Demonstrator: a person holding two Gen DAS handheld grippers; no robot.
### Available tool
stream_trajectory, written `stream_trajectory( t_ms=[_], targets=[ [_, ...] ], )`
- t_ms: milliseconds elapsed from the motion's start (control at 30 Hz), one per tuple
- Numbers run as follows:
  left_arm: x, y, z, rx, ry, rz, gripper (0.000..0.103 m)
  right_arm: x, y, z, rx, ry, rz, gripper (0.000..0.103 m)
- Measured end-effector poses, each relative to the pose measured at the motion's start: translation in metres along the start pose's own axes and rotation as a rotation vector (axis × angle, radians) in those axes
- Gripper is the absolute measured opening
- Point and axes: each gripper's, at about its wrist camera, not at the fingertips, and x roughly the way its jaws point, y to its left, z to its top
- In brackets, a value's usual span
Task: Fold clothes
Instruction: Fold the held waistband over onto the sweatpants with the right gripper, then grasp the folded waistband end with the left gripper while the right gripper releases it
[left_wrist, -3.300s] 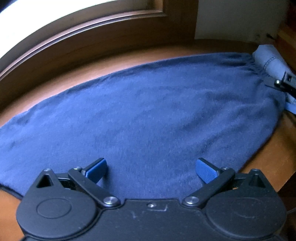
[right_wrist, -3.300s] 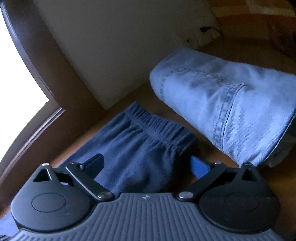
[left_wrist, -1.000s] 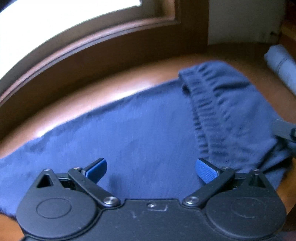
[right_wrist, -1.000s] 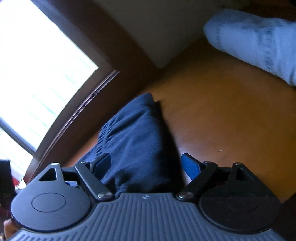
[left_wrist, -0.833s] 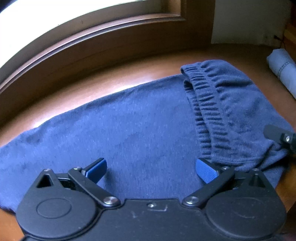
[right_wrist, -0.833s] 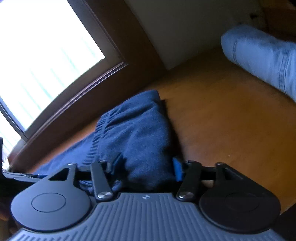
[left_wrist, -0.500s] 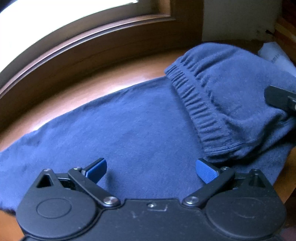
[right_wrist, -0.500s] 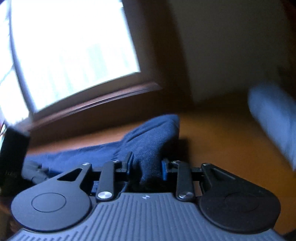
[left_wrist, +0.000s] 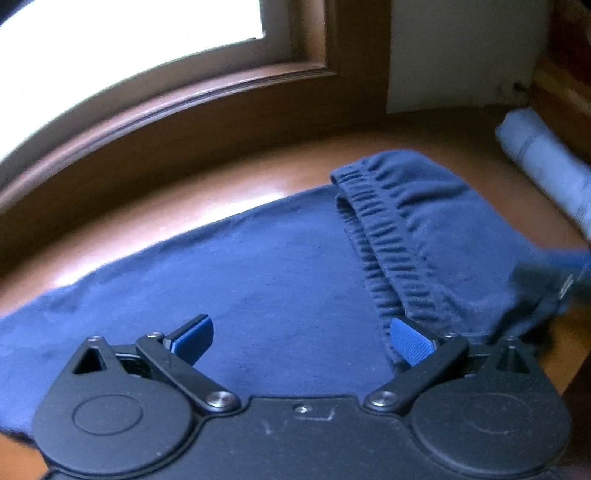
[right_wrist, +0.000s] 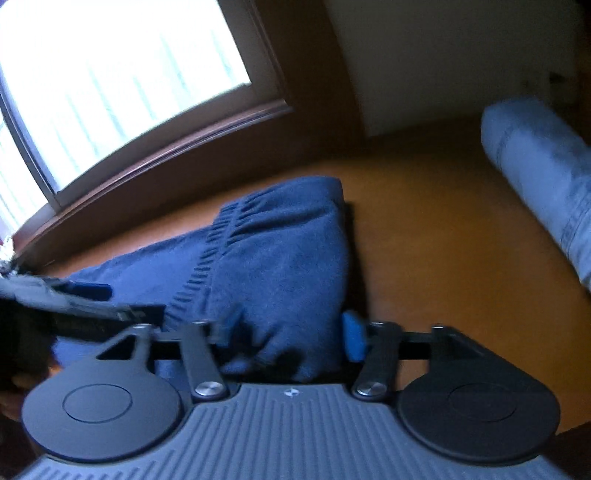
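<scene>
A navy knit garment lies flat on the wooden table. Its elastic waistband end is folded over onto the rest. My left gripper hovers open just above the flat part, nothing between its fingers. In the right wrist view the folded end bunches up between the fingers of my right gripper, whose jaws stand partly apart around the fold. The right gripper shows as a blur at the fold's right edge. The left gripper appears blurred at the left of the right wrist view.
Folded light-blue jeans lie at the right of the table. A dark wooden window frame and a pale wall run along the back. Bare wood lies between the navy fold and the jeans.
The right gripper carried the waistband end over onto the garment, squeezing it half a second ago; its jaws have now widened. The fold has settled lower. The left gripper stayed open and barely moved.
</scene>
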Motion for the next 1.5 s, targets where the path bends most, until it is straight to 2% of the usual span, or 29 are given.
stream_trajectory(
  t_ms=[33, 100, 133, 233, 300, 367, 400, 533, 600, 633, 667, 733, 833, 933, 1000, 1033, 1067, 1133, 1167, 1200, 1267, 1367, 1500],
  targets=[
    [-0.004, -0.002, 0.000, -0.013, -0.010, 0.020, 0.102, -0.003, -0.008, 0.009, 0.003, -0.004, 0.034, 0.068],
    [-0.013, -0.005, 0.001, -0.043, -0.031, 0.053, 0.103, -0.005, -0.025, 0.030, 0.007, 0.004, 0.100, 0.081],
    [-0.017, -0.009, 0.003, -0.051, -0.042, 0.082, 0.103, -0.001, -0.034, 0.043, -0.004, 0.020, 0.144, 0.083],
    [-0.030, -0.027, 0.008, -0.111, -0.062, 0.225, 0.102, 0.026, -0.056, 0.080, -0.050, 0.069, 0.245, 0.083],
    [-0.043, -0.038, 0.008, -0.200, -0.046, 0.263, 0.103, 0.050, -0.068, 0.096, -0.039, 0.141, 0.297, 0.083],
    [-0.050, -0.054, 0.007, -0.258, -0.030, 0.258, 0.103, 0.069, -0.077, 0.107, -0.056, 0.203, 0.374, 0.082],
    [-0.052, -0.067, 0.008, -0.248, -0.027, 0.271, 0.103, 0.077, -0.080, 0.112, -0.093, 0.228, 0.406, 0.082],
    [-0.052, -0.127, 0.017, -0.153, -0.020, 0.334, 0.103, 0.106, -0.078, 0.139, -0.223, 0.307, 0.426, 0.082],
    [-0.053, -0.149, 0.022, -0.117, -0.031, 0.292, 0.102, 0.121, -0.077, 0.151, -0.255, 0.362, 0.441, 0.082],
    [-0.051, -0.158, 0.025, -0.091, -0.033, 0.288, 0.099, 0.127, -0.075, 0.153, -0.277, 0.383, 0.434, 0.082],
    [-0.048, -0.166, 0.029, -0.063, -0.034, 0.288, 0.093, 0.132, -0.071, 0.152, -0.302, 0.402, 0.421, 0.082],
    [-0.043, -0.178, 0.035, -0.023, -0.030, 0.290, 0.090, 0.136, -0.070, 0.146, -0.290, 0.413, 0.433, 0.082],
    [-0.026, -0.178, 0.040, -0.042, 0.043, 0.253, 0.080, 0.140, -0.068, 0.135, -0.256, 0.424, 0.462, 0.084],
    [-0.010, -0.183, 0.037, -0.042, 0.123, 0.207, 0.080, 0.143, -0.066, 0.125, -0.230, 0.427, 0.489, 0.084],
    [0.002, -0.187, 0.032, -0.024, 0.171, 0.219, 0.080, 0.142, -0.066, 0.121, -0.223, 0.414, 0.505, 0.086],
    [0.003, -0.185, 0.032, -0.031, 0.168, 0.221, 0.079, 0.140, -0.066, 0.119, -0.224, 0.403, 0.508, 0.086],
    [0.002, -0.182, 0.031, -0.043, 0.161, 0.220, 0.067, 0.139, -0.066, 0.117, -0.229, 0.391, 0.510, 0.084],
    [0.002, -0.175, 0.033, -0.065, 0.159, 0.223, 0.041, 0.137, -0.065, 0.113, -0.238, 0.368, 0.514, 0.060],
    [-0.001, -0.171, 0.033, -0.078, 0.155, 0.211, 0.037, 0.137, -0.067, 0.112, -0.229, 0.368, 0.520, 0.040],
    [-0.004, -0.168, 0.032, -0.092, 0.149, 0.201, 0.034, 0.137, -0.070, 0.111, -0.214, 0.372, 0.528, 0.032],
    [-0.012, -0.155, 0.032, -0.148, 0.127, 0.163, 0.031, 0.134, -0.073, 0.112, -0.167, 0.360, 0.549, 0.025],
    [-0.026, -0.131, 0.031, -0.267, 0.091, 0.089, 0.031, 0.122, -0.071, 0.118, -0.159, 0.317, 0.569, 0.025],
    [-0.043, -0.090, 0.022, -0.459, 0.036, -0.013, 0.031, 0.112, -0.046, 0.123, -0.209, 0.283, 0.542, 0.025]
  ],
)
